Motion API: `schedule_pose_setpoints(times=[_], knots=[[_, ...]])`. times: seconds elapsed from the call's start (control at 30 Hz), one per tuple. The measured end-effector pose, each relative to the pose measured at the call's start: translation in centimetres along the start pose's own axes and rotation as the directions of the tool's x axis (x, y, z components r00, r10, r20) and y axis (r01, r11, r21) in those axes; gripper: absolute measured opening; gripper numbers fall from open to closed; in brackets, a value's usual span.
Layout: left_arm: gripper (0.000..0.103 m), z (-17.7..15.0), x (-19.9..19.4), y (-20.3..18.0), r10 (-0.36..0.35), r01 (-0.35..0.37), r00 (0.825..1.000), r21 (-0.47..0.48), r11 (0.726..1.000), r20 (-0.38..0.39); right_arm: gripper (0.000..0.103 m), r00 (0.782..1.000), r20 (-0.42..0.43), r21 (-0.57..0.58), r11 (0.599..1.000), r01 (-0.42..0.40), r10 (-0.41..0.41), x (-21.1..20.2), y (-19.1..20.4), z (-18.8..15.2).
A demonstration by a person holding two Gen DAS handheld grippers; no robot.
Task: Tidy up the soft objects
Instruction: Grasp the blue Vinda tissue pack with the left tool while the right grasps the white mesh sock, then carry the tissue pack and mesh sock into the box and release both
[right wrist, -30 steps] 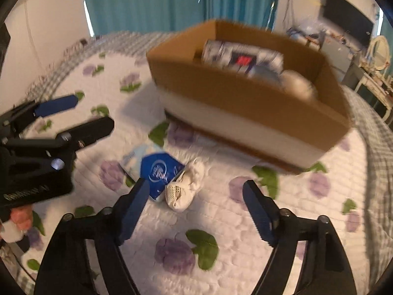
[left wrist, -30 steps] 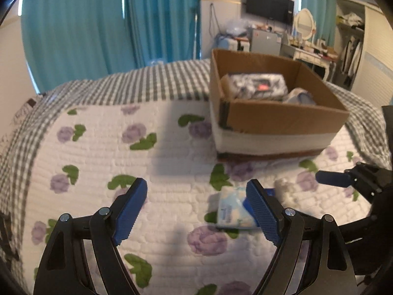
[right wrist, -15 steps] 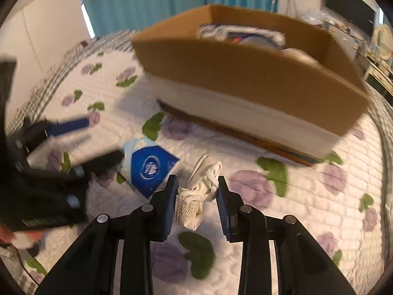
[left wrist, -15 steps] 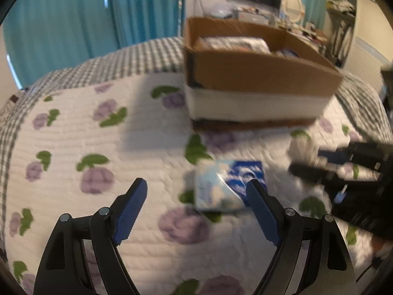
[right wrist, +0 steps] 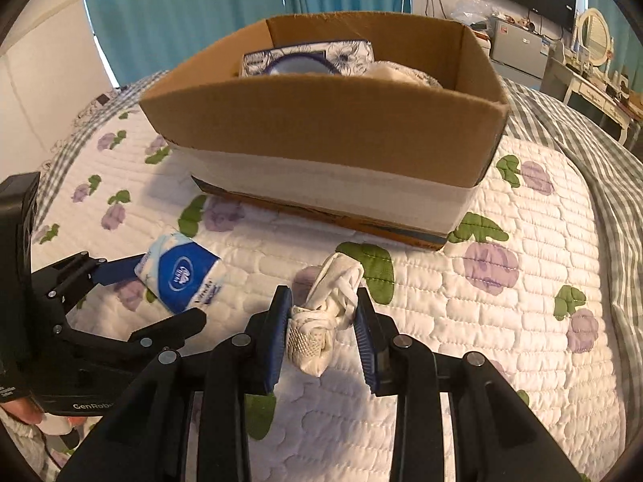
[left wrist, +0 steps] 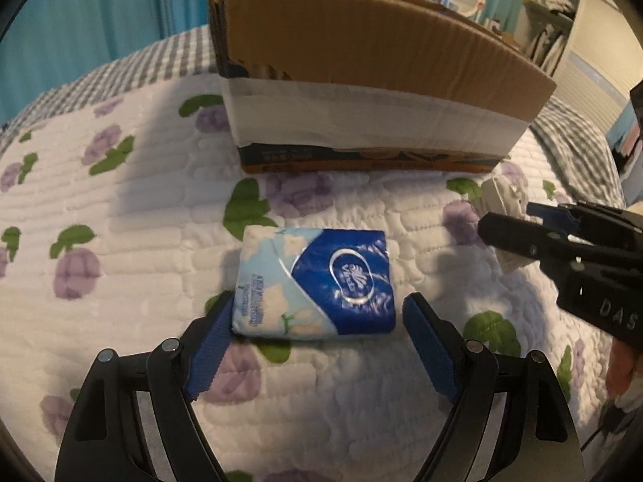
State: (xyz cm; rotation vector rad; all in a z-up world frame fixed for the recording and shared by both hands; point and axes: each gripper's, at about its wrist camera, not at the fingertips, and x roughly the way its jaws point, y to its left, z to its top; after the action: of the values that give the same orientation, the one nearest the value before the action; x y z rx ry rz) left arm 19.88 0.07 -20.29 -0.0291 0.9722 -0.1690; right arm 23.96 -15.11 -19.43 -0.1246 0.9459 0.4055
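Note:
A blue and white tissue pack (left wrist: 317,281) lies on the floral quilt, between the open fingers of my left gripper (left wrist: 317,345); the left pad touches its near left corner. It also shows in the right wrist view (right wrist: 183,275). My right gripper (right wrist: 323,333) is shut on a rolled white sock (right wrist: 325,315), which still rests on the quilt. The sock shows partly behind that gripper in the left wrist view (left wrist: 502,197). A cardboard box (right wrist: 321,120) stands behind both; it holds a patterned tissue pack (right wrist: 305,58) and a pale bundle (right wrist: 402,70).
The quilted bedspread (right wrist: 502,321) spreads around the box, with grey checked fabric (right wrist: 562,120) beyond. Teal curtains (right wrist: 181,8) hang at the back. A dresser with a mirror (right wrist: 594,40) and a dark screen stand at the far right.
My left gripper has moved down and forward to straddle the tissue pack. My right gripper has closed on the sock and stays shut on it.

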Motion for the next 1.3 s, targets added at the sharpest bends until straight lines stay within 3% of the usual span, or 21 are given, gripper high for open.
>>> schedule_pose_setpoints(times=[0.4, 0.7, 0.87, 1.03, 1.3], knots=[[0.073, 0.1, -0.1, 0.2, -0.002, 0.002, 1.0, 0.001, 1.0, 0.001, 0.031, 1.0, 0.008, 0.008, 1.0, 0.021, -0.021, 0.1, 0.3, -0.3], [0.073, -0.5, -7.0, -0.5, 0.0, -0.004, 0.994, 0.034, 0.999, 0.11, 0.031, 0.997, 0.076, -0.012, 0.999, 0.031, -0.03, -5.1, 1.3, -0.4], [0.073, 0.3, -12.5, -2.4, 0.007, -0.021, 0.979, 0.065, 0.998, 0.202, 0.031, 0.989, 0.143, -0.024, 0.999, 0.03, -0.027, -10.1, 2.1, -0.3], [0.073, 1.1, -17.5, -5.4, 0.009, -0.044, 0.954, 0.11, 0.993, 0.299, 0.031, 0.973, 0.227, -0.047, 0.997, 0.059, -0.047, -15.8, 2.5, 0.5], [0.073, 3.5, -23.4, -7.4, 0.009, -0.074, 0.905, 0.135, 0.988, 0.425, 0.031, 0.927, 0.369, -0.072, 0.992, 0.103, -0.069, -24.0, 2.9, 3.4]])
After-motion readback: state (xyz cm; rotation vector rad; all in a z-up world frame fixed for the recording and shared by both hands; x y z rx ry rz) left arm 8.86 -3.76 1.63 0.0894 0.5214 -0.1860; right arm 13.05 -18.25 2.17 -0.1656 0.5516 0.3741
